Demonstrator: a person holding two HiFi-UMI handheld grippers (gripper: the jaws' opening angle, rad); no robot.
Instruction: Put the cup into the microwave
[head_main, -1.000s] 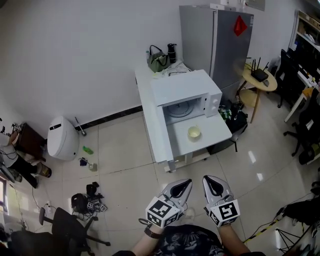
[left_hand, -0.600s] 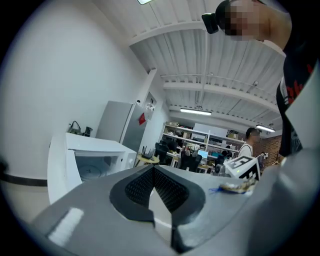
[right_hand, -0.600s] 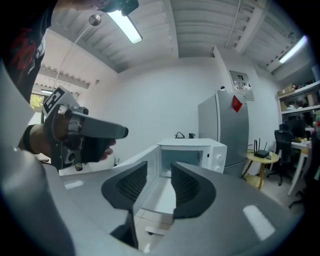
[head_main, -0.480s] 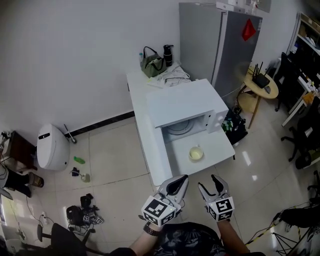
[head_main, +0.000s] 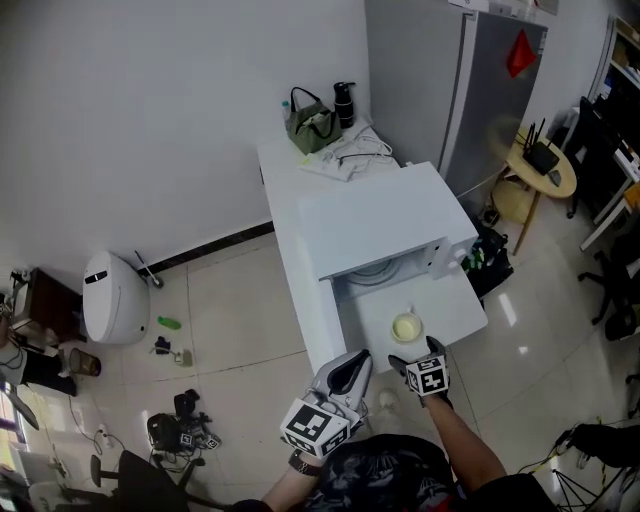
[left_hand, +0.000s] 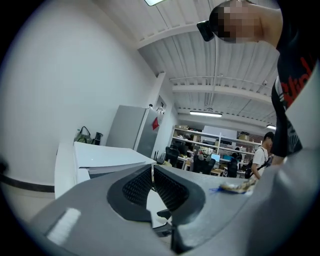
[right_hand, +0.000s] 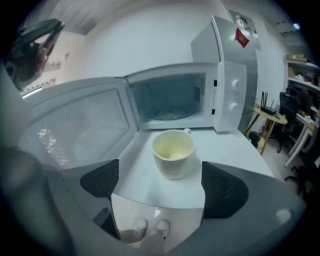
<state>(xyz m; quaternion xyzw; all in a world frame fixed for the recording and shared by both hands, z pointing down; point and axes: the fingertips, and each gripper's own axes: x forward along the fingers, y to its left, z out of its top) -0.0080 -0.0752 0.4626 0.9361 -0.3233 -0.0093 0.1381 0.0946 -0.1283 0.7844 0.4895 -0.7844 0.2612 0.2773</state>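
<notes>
Glossy cream cup (right_hand: 173, 152) on a smooth white table (right_hand: 229, 148); shiny floor tiles (head_main: 240, 325); matt grey metal-looking fridge (head_main: 410, 90).

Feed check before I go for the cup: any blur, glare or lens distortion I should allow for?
Head view: sharp and evenly lit, with lamp glare only on the floor. Right gripper view: strong fisheye, dark corners, slightly soft, yet the cup and the open microwave read clearly. Left gripper view: fisheye too, and the left gripper looms dark across the lower half.

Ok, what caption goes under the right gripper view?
Right gripper, jaws opening and empty, faces the cream cup before the open microwave.
</notes>
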